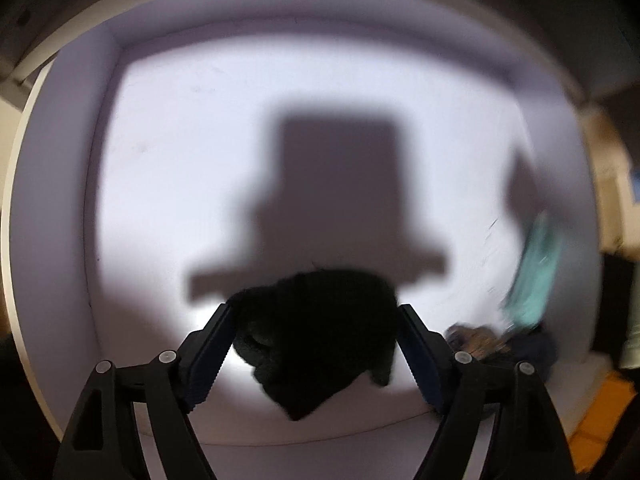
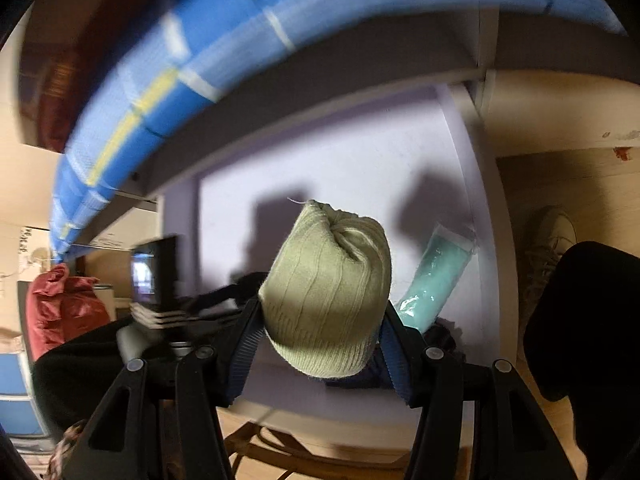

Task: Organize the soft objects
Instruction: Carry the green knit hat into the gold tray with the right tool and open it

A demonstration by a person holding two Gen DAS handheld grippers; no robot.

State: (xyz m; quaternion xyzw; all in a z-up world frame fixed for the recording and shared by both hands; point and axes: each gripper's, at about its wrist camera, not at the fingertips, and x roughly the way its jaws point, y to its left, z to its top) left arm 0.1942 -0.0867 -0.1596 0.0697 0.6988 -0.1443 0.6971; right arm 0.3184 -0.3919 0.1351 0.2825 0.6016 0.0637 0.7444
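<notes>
Left wrist view: my left gripper (image 1: 316, 312) stood wide around a black fuzzy cloth bundle (image 1: 316, 336) above the white tray (image 1: 100, 200). My right gripper (image 2: 320, 320) clamped an olive ribbed knit beanie (image 2: 328, 288), crown pointing away.

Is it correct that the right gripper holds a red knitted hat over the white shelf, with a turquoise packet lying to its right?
Not quite: the colour is wrong. In the right wrist view the right gripper holds a pale green knitted hat, not a red one. The rest is right: it is over the white shelf, and the turquoise packet lies to its right.
</notes>
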